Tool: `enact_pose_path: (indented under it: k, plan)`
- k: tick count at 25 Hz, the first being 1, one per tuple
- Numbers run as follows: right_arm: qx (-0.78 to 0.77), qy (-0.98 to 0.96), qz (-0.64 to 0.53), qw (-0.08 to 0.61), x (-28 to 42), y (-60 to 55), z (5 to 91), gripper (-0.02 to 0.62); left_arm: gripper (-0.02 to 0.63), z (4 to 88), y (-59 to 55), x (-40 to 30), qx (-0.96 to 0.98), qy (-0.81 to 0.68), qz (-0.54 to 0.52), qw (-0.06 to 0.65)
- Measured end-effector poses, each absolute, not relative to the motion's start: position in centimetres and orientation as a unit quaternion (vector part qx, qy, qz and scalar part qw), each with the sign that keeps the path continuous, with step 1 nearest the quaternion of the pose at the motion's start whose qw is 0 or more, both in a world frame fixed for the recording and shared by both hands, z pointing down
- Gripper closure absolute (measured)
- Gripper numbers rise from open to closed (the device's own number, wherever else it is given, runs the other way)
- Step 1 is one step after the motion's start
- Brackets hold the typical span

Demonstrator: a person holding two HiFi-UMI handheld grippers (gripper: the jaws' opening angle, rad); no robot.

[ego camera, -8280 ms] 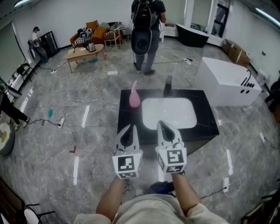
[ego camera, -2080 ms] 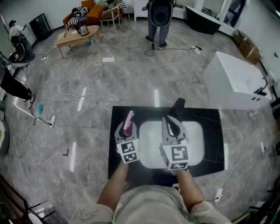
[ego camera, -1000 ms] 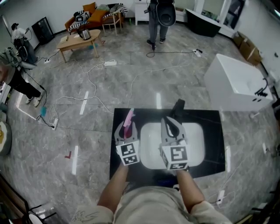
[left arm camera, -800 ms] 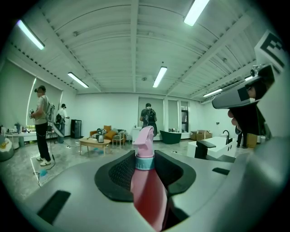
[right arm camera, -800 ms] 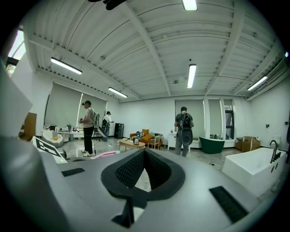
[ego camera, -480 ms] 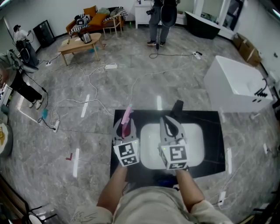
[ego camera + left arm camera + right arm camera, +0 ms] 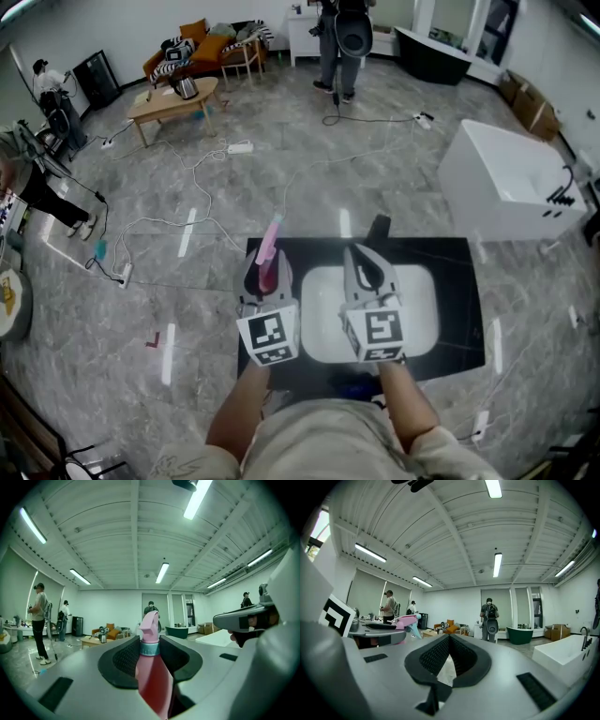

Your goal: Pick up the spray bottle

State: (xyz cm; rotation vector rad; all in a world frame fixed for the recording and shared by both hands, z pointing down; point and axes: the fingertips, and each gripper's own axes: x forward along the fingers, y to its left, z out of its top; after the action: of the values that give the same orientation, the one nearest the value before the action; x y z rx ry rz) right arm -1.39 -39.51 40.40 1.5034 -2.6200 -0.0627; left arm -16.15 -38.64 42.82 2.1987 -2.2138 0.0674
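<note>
The fingers (image 7: 117,658) of your left gripper (image 7: 149,643) are clamped on the pink spray bottle (image 7: 151,681) just under its nozzle head, low in the centre of the left gripper view. In the head view you hold it centre-left, over the black counter (image 7: 459,281) beside the white sink (image 7: 417,300). The 2 jaws of your right gripper (image 7: 449,638) meet at the tips, empty.

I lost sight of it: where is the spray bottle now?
The spray bottle is gripped in the left gripper, centre-left in the head view, just left of the white sink.
</note>
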Motion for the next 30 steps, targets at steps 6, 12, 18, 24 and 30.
enact_pose_path:
  k: [6, 12, 18, 24, 30]
  plan:
    - [0.496, -0.866, -0.021, 0.052, -1.1, -39.3, 40.1, 0.591, 0.468, 40.9, -37.6, -15.1, 0.709, -0.705, 0.017, -0.004]
    - [0.494, -0.867, -0.023, 0.053, -0.9, -38.9, 40.1, 0.592, 0.468, 40.7, -36.7, -14.6, 0.711, -0.703, 0.013, 0.000]
    - [0.494, -0.868, -0.023, 0.051, -0.7, -38.8, 39.8, 0.592, 0.469, 40.5, -36.5, -14.2, 0.710, -0.704, 0.010, -0.002]
    - [0.489, -0.870, -0.022, 0.061, -0.9, -38.7, 40.1, 0.592, 0.469, 39.9, -36.3, -14.4, 0.708, -0.706, 0.006, -0.004]
    - [0.490, -0.870, -0.023, 0.061, -1.1, -38.9, 40.1, 0.592, 0.469, 40.0, -36.4, -14.5, 0.708, -0.706, 0.005, -0.004]
